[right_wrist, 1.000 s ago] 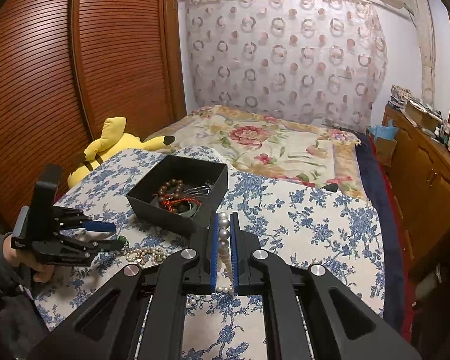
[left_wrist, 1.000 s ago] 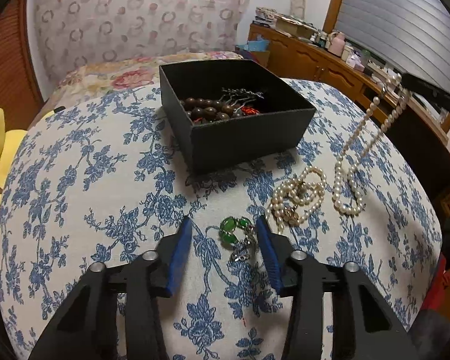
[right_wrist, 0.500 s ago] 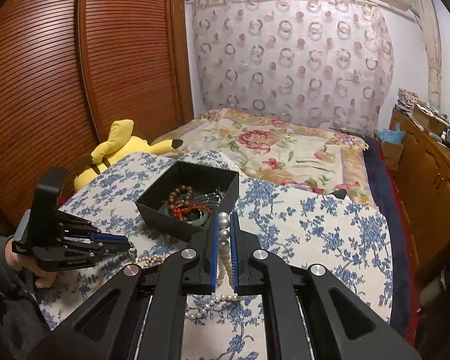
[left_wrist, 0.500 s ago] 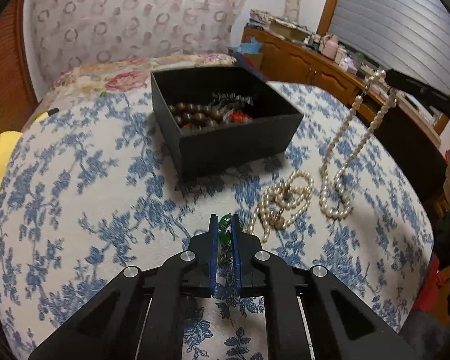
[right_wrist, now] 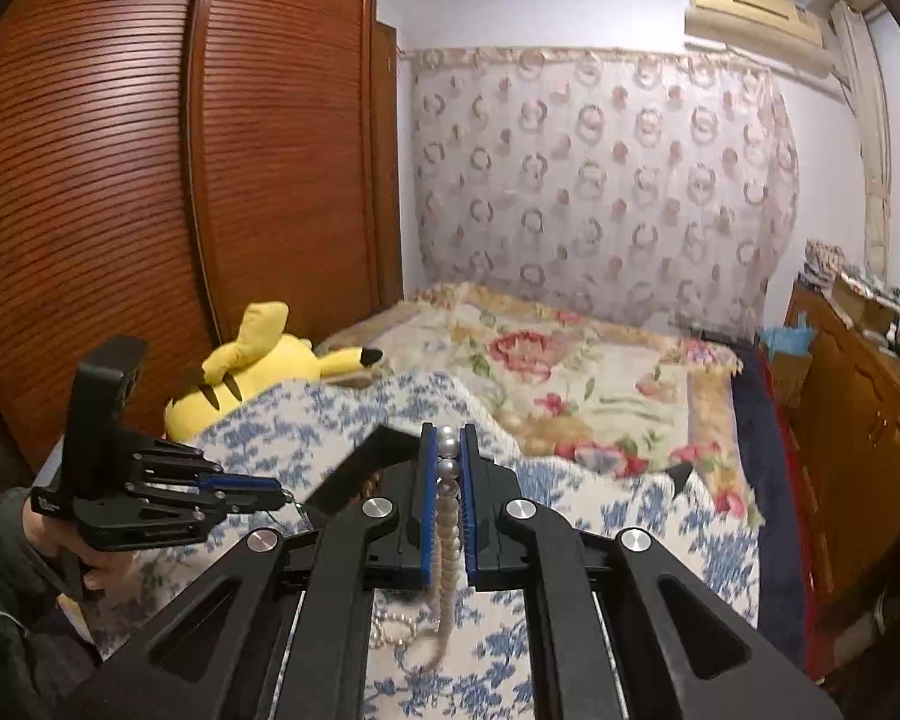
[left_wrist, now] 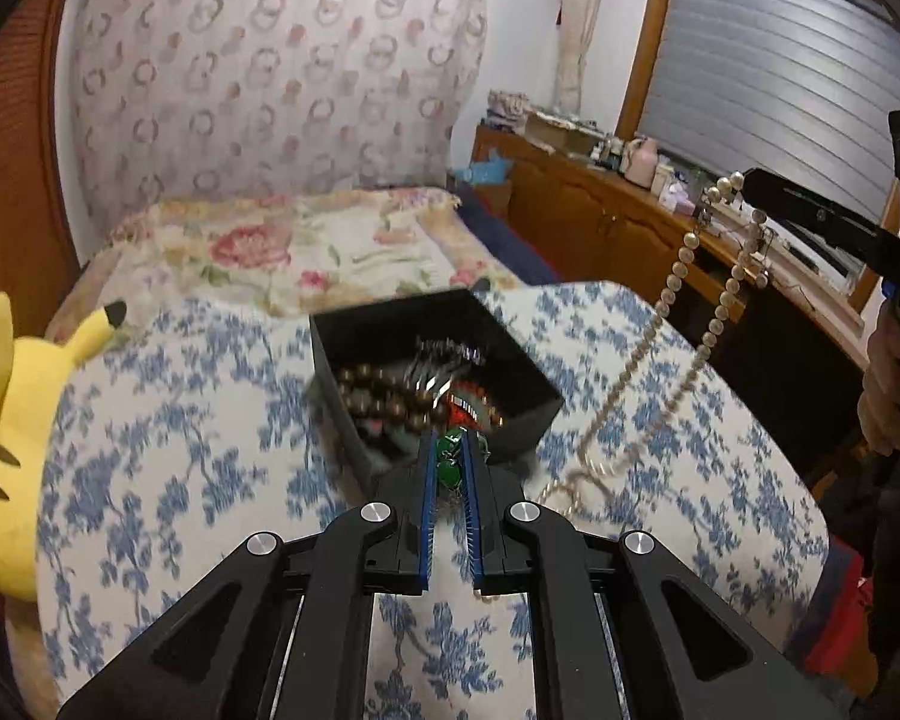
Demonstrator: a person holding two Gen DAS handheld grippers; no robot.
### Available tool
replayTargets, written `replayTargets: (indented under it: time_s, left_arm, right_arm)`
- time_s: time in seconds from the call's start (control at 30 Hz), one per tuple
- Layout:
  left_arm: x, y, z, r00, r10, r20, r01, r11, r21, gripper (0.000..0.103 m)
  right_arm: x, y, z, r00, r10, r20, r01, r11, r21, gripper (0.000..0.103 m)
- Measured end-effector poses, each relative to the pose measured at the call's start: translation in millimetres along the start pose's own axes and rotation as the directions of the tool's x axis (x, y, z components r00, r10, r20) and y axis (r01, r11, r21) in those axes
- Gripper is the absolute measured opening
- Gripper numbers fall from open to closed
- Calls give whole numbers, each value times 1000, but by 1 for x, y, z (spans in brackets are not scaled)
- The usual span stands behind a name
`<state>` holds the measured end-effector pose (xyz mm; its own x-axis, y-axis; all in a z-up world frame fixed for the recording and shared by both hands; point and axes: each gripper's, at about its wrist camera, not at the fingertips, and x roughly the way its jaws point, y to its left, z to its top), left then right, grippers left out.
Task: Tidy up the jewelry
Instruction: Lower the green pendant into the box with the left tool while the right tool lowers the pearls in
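Observation:
My left gripper is shut on a green bead bracelet and holds it lifted at the near edge of the black jewelry box, which holds brown beads, silver clips and red pieces. My right gripper is shut on a pearl necklace that hangs down to the blue floral cloth. In the left wrist view the right gripper holds the pearl necklace high at the right. In the right wrist view the left gripper sits at the left beside the box.
A yellow plush toy lies at the left edge of the cloth. A floral bedspread lies behind. A wooden cabinet with small items stands at the right. A wooden wardrobe stands at the left.
My left gripper closed on the green bracelet and lifted it toward the box. My right gripper raised the pearl necklace higher off the cloth.

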<state>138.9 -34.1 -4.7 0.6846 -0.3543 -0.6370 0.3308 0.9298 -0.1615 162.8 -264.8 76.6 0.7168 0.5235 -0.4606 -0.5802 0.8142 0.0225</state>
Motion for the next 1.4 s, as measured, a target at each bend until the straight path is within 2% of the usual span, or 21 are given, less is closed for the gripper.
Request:
replayTargets:
  time_s: [0.37,0.63,1.0,1.17,1.4]
  left_arm:
    - [6,6,30,999,14,42,-15,1000,7,7]
    - [23,13,42,999,23,33,-23,1000,1,7]
    - [36,21,51,999,26,29,-26,1000,-13,7]
    - [36,22,58,998,31,46,-30,999,-12,7]
    - [49,30,54,999,48,18,-48,998,-29,8]
  right_arm:
    - [-9,-4,53,994,9,109,-7,1000,-21,8]
    - [3,2,71,992,38,120,-32,998,-52,8]
    - [54,6,41,998,53,-15,-54,998,-44,8]
    - [66,8,30,997,57,-51,-59,998,-38,8]
    - [89,13,9,989,67,-132,-72,997,-37,9]
